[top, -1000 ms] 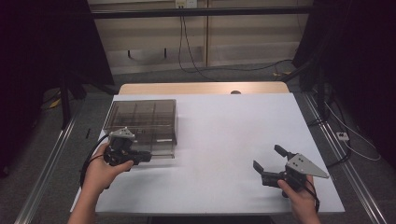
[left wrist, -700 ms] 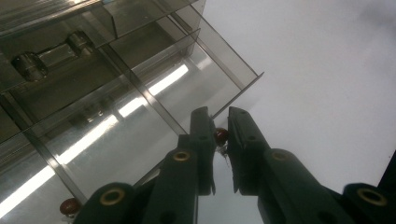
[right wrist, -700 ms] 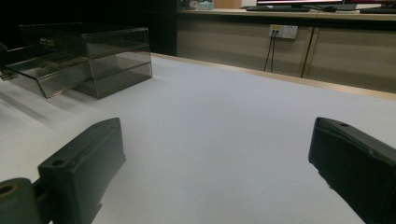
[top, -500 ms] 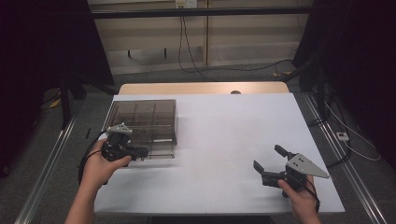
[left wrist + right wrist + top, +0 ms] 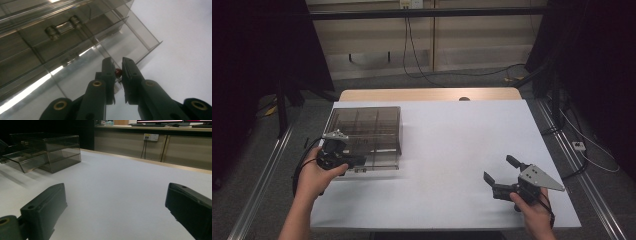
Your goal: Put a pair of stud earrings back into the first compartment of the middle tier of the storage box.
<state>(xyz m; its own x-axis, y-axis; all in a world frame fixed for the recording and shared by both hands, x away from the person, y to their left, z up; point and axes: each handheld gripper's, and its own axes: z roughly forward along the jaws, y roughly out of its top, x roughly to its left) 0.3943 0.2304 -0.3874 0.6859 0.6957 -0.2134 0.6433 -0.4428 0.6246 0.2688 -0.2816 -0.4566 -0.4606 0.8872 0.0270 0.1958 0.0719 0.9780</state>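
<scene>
A smoky clear plastic drawer box (image 5: 367,125) stands at the left of the white table (image 5: 462,140). My left gripper (image 5: 355,161) is at its near left corner, held by a hand. In the left gripper view the jaws (image 5: 118,62) are shut on a small dark red knob (image 5: 118,72) on the front of a clear drawer (image 5: 82,72). In the right gripper view a drawer (image 5: 25,160) sticks out of the box (image 5: 60,150). My right gripper (image 5: 499,168) hovers open near the table's front right, nothing between its jaws (image 5: 117,195).
A wooden strip (image 5: 427,95) runs along the table's far edge. Metal rails (image 5: 262,185) flank both sides. Cables (image 5: 422,60) hang against the back wall. White tabletop stretches between the box and the right gripper.
My left gripper has shifted slightly to the left at the box's near corner. The right gripper has stayed in place.
</scene>
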